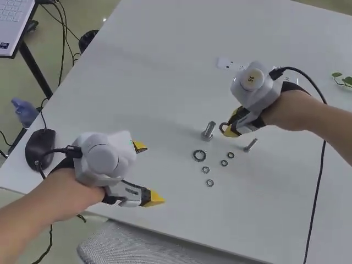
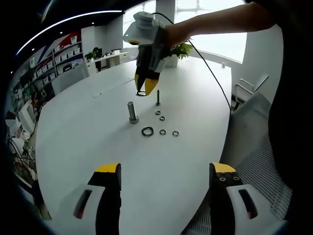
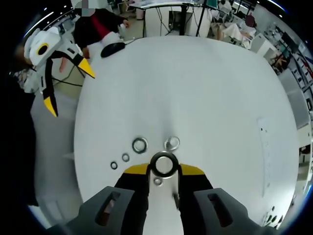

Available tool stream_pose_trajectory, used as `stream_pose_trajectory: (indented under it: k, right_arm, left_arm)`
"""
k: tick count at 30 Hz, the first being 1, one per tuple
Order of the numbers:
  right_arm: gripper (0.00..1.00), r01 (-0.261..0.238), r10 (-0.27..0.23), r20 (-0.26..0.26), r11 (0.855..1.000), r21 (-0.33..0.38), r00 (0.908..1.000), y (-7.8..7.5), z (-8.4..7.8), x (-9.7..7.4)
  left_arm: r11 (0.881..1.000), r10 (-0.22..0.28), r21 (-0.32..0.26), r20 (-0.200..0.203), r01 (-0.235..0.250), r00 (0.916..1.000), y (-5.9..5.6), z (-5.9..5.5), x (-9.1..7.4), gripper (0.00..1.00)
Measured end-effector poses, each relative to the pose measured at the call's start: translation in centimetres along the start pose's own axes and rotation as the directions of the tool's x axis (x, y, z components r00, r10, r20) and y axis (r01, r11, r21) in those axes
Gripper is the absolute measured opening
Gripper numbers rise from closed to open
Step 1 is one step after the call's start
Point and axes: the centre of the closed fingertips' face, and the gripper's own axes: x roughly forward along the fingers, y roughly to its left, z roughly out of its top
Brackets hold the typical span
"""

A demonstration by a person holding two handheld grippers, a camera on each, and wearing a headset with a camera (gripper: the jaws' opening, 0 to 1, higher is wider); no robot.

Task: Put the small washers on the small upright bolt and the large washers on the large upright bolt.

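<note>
At the tips of my right gripper (image 3: 164, 170), a thin streak (image 3: 174, 198) between the jaws, just short of the large washer (image 3: 164, 153), is too blurred for me to name. In the head view, those tips half hide the washer.

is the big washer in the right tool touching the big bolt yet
Apart. The left gripper view shows bare table between the large washer, held in the right tool, and the large bolt.

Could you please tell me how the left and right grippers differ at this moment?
The left gripper is open and empty; the right gripper is shut on a large washer. The left gripper hangs near the table edge, the right gripper by the large bolt. Both have yellow tips.
</note>
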Motion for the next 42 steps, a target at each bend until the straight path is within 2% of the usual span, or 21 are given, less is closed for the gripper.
stream_pose_trajectory:
  k: [8, 10, 15, 20, 30, 42]
  right_arm:
    - [0.22, 0.007, -0.007, 0.01, 1.0, -0.004, 0.9999, -0.7, 1.2, 0.6]
    - [0.22, 0.007, -0.007, 0.011, 1.0, -0.004, 0.9999, -1.3, 1.2, 0.9]
    - [0.22, 0.006, -0.006, 0.009, 1.0, -0.012, 0.9999, -1.5, 1.8, 1.6]
    - [0.22, 0.003, -0.003, 0.002, 1.0, -0.015, 1.0, -2.0, 1.9, 2.3]
    - [0.22, -0.011, 0.01, -0.029, 1.0, -0.024, 0.9995, -2.6, 1.8, 3.8]
    - [0.22, -0.012, 0.011, -0.042, 0.999, -0.034, 0.999, -2.6, 1.5, 4.6]
  left_arm:
    - [1.0, 0.006, 0.001, 0.008, -0.006, 0.9999, 0.8, 0.6, 0.0, 0.72]
    - [1.0, 0.006, 0.002, 0.005, -0.006, 1.0, 0.9, 0.5, 0.1, 0.72]
    - [1.0, 0.005, -0.002, 0.005, -0.005, 1.0, 0.9, 0.4, 0.1, 0.72]
    - [1.0, 0.001, -0.005, -0.003, -0.001, 1.0, 0.8, 0.0, 0.1, 0.71]
    - [1.0, 0.01, -0.019, -0.011, -0.01, 0.9999, 1.4, -0.7, -0.3, 0.7]
    - [1.0, 0.007, -0.017, -0.003, -0.007, 1.0, 1.4, 0.0, -0.1, 0.68]
